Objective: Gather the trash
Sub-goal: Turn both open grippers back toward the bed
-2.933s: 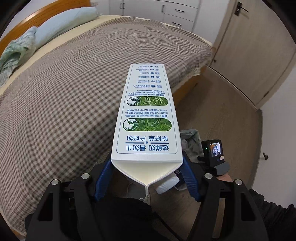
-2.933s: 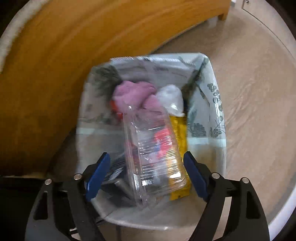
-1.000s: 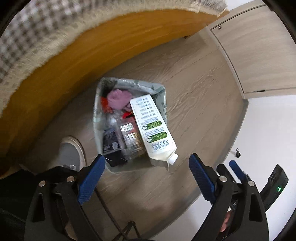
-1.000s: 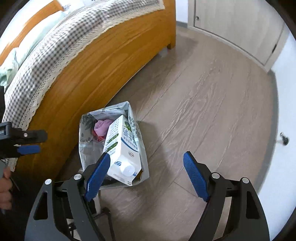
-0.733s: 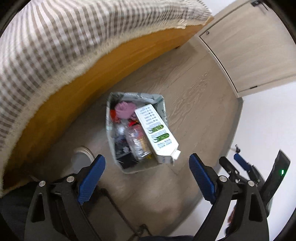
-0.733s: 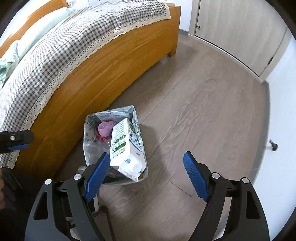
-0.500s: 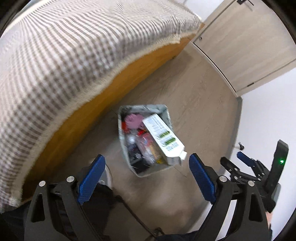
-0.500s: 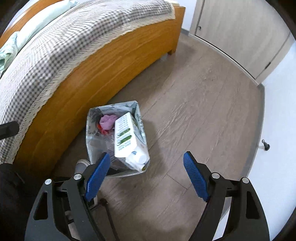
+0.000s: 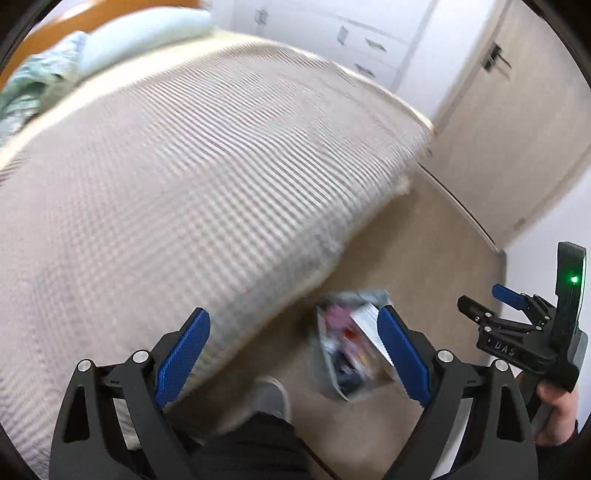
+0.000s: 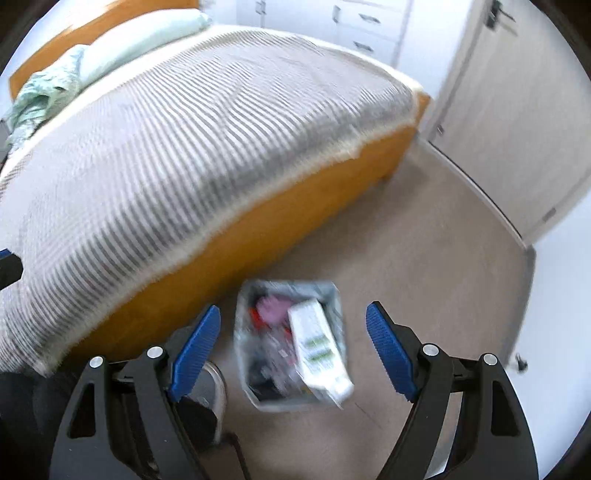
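Observation:
The patterned trash bag (image 10: 245,325) stands on the wood floor beside the bed, full of rubbish. A white and green milk carton (image 10: 317,343) lies on top of it, next to something pink (image 10: 273,306). My right gripper (image 10: 291,352) hangs high above the bag, open and empty. My left gripper (image 9: 293,354) is also open and empty, over the bed's edge, with the blurred bag (image 9: 332,369) low between its fingers. In the left wrist view the right gripper (image 9: 487,301) shows at the right edge, held in a hand (image 9: 554,406).
A bed (image 10: 184,129) with a checked cover and orange wooden frame (image 10: 258,236) fills the left. A pillow (image 10: 140,37) and green cloth lie at its head. A door (image 9: 517,129) and white drawers (image 10: 369,22) stand beyond. A person's grey shoe (image 10: 216,384) is beside the bag.
The left gripper, which held the milk carton earlier, has let it go into the bag. Both grippers have since risen and tilted up, so the bag looks smaller and the bed top shows.

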The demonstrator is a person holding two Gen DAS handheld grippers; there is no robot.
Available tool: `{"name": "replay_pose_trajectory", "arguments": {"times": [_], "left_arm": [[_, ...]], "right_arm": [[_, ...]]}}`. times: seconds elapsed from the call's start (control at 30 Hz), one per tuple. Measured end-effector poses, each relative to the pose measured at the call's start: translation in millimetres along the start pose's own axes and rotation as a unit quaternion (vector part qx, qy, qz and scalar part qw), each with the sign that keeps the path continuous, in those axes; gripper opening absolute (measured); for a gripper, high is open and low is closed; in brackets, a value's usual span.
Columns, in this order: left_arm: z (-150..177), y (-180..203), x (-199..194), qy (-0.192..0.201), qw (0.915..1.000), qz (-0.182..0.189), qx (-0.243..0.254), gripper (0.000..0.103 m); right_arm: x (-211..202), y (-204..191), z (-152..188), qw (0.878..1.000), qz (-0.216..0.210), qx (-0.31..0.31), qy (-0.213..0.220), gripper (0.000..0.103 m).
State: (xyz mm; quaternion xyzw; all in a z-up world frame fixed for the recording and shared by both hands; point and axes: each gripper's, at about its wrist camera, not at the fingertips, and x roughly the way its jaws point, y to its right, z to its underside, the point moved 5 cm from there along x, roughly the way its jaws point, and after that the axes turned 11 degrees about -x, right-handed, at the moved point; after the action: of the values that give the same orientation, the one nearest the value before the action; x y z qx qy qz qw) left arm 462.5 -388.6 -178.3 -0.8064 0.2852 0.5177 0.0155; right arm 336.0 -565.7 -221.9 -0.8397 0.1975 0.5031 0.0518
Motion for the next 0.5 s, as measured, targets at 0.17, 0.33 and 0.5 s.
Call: {"name": "replay_pose_trajectory", "arguments": {"times": [0.17, 0.33, 0.5], "left_arm": [[-41, -75, -44, 0.065, 0.996, -0.03, -0.053, 0.089], [-68, -152, -85, 0.112, 0.9868, -0.075, -0.09, 0.089], [-87, -224, -121, 0.145, 0.9737, -0.127, -0.121, 0.091]], "right_arm": [[-5, -78, -65, 0.995, -0.029, -0.084, 0.038, 0.078], [-15, -160, -126, 0.984, -0.077, -0.142, 0.077, 0.078], [-25, -237, -172, 0.966, -0.116, -0.204, 0.111, 0.078]]}}
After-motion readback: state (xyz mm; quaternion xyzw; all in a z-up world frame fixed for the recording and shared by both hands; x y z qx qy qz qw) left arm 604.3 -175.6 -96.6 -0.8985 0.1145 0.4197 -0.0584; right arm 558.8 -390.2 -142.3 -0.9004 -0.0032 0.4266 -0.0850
